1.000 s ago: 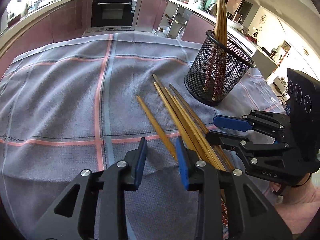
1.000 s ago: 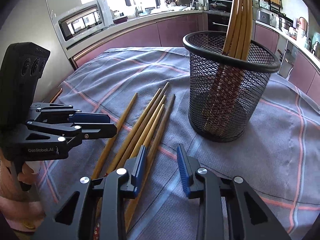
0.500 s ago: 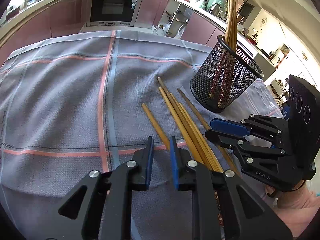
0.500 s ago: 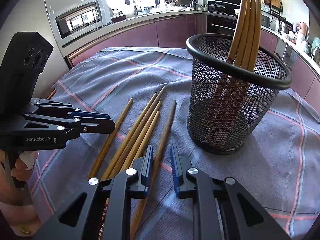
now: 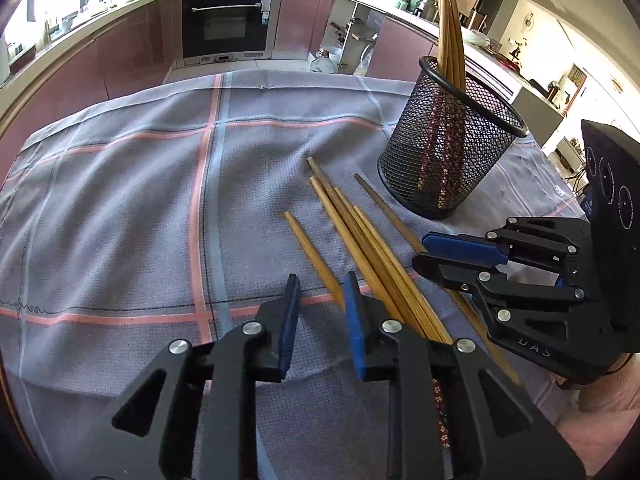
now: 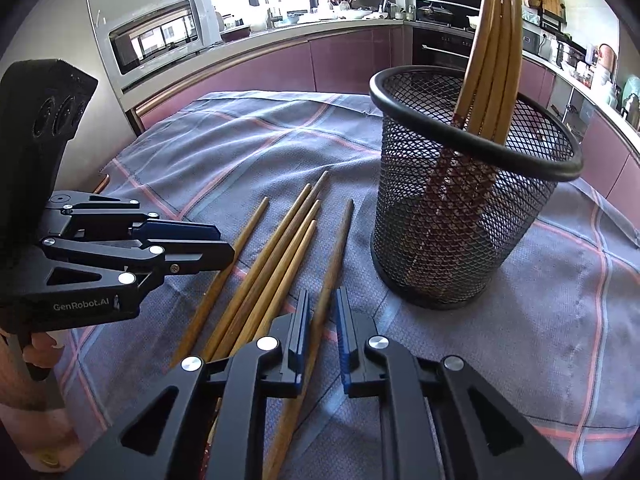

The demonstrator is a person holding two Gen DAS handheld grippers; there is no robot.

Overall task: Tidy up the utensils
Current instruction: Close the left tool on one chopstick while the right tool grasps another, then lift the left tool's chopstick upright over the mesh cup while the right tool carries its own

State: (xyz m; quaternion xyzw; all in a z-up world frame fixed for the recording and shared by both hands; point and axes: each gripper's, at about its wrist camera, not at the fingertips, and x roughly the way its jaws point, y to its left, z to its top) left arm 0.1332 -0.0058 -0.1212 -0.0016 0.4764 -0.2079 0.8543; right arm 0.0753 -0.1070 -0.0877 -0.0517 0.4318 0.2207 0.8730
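Observation:
Several loose wooden chopsticks lie side by side on the checked cloth. A black mesh holder stands upright behind them with several chopsticks leaning in it. My left gripper hovers low over the cloth, its jaws opening with nothing between them; the leftmost chopstick ends just beside its right finger. My right gripper has its jaws closing around the rightmost chopstick, with small gaps still showing at the pads.
The cloth covers the whole table, and its far edge drops off toward kitchen cabinets and an oven. A person's hands hold both gripper handles at the near side. The two grippers sit close together over the chopsticks.
The right gripper's jaws have narrowed steadily around the rightmost chopstick. The left gripper's jaws narrowed, then widened a little. Neither hand has shifted much.

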